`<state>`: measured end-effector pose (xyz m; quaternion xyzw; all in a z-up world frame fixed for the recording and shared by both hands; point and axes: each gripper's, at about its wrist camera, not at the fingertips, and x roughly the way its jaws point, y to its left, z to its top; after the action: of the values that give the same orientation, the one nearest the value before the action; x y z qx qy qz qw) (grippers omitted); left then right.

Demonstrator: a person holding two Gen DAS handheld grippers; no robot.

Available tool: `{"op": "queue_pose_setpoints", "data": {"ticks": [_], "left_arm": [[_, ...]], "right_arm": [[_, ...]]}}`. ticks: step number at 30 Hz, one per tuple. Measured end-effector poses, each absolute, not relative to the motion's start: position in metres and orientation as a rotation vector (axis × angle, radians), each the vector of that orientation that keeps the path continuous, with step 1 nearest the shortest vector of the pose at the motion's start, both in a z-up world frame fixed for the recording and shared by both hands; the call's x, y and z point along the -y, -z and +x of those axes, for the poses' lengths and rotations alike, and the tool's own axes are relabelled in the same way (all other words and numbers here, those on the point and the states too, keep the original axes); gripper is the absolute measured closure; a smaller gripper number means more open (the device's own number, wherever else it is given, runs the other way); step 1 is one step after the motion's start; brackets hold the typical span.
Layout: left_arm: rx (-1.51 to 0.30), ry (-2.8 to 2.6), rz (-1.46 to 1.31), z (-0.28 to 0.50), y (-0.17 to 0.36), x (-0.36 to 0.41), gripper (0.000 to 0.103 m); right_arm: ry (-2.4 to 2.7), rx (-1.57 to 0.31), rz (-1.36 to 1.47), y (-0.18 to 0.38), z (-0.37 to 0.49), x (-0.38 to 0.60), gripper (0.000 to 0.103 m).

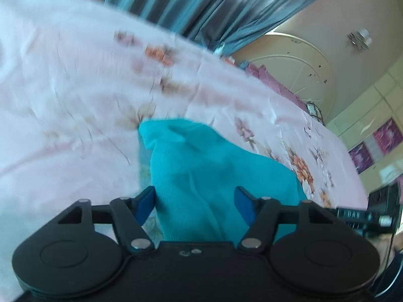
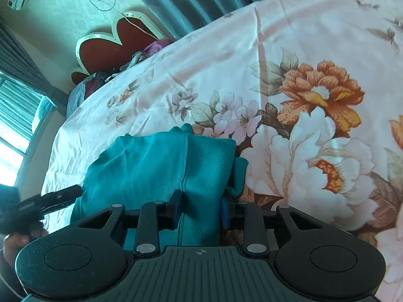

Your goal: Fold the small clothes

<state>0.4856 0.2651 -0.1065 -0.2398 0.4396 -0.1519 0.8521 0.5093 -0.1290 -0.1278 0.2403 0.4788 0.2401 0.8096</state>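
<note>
Left tool [image 1: 194, 201]: we note its blue pads parted, clear of the teal garment [image 1: 201, 173] running between them.

Right tool [image 2: 201, 210]: partly open around a teal fold at lower centre, apparently laying it onto the floral bedsheet [image 2: 314, 50].

You have one teal garment [image 2: 161, 166], one floral sheet [image 2: 314, 37], two grippers, left [image 1: 195, 202] and right [image 2: 201, 212], and one heart-shaped headboard [image 2: 110, 47] at far left.
</note>
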Motion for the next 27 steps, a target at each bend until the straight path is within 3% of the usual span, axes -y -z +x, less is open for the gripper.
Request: {"op": "queue_pose_setpoints", "data": {"ticks": [3, 7, 8, 9, 11, 12, 14, 17, 22, 24, 25, 27], "left_arm": [[-0.856, 0.31, -0.479, 0.489, 0.115, -0.267, 0.077], [-0.654, 0.323, -0.224, 0.467, 0.098, -0.249, 0.083], [-0.691, 0.301, -0.187, 0.471, 0.102, -0.246, 0.075], [-0.743, 0.269, -0.161, 0.476, 0.109, -0.246, 0.057], [-0.746, 0.217, -0.165, 0.478, 0.111, -0.254, 0.033], [-0.745, 0.186, -0.166, 0.48, 0.108, -0.259, 0.028], [-0.728, 0.128, -0.145, 0.48, 0.1, -0.266, 0.029], [-0.713, 0.157, -0.165, 0.477, 0.085, -0.28, 0.048], [-0.803, 0.19, -0.083, 0.492, 0.095, -0.27, 0.046], [-0.833, 0.174, -0.085, 0.502, 0.104, -0.269, 0.037], [-0.832, 0.154, -0.085, 0.504, 0.104, -0.269, 0.037], [-0.827, 0.137, -0.082, 0.502, 0.097, -0.266, 0.047]], "right_arm": [[-0.531, -1.001, 0.522, 0.13, 0.506, 0.134, 0.074], [-0.514, -0.823, 0.376, 0.112, 0.478, 0.133, 0.074], [-0.496, -0.831, 0.359, 0.116, 0.477, 0.132, 0.074], [-0.453, -0.87, 0.327, 0.123, 0.481, 0.13, 0.074], [-0.41, -0.882, 0.341, 0.129, 0.484, 0.133, 0.074], [-0.387, -0.883, 0.331, 0.127, 0.485, 0.131, 0.074], [-0.333, -0.853, 0.26, 0.116, 0.483, 0.124, 0.074], [-0.24, -0.744, 0.207, 0.093, 0.478, 0.122, 0.074], [-0.393, -0.74, 0.19, 0.083, 0.494, 0.095, 0.074], [-0.404, -0.838, 0.103, 0.102, 0.506, 0.076, 0.074], [-0.359, -0.892, 0.053, 0.114, 0.512, 0.071, 0.074], [-0.329, -0.891, 0.1, 0.114, 0.513, 0.076, 0.074]]}}
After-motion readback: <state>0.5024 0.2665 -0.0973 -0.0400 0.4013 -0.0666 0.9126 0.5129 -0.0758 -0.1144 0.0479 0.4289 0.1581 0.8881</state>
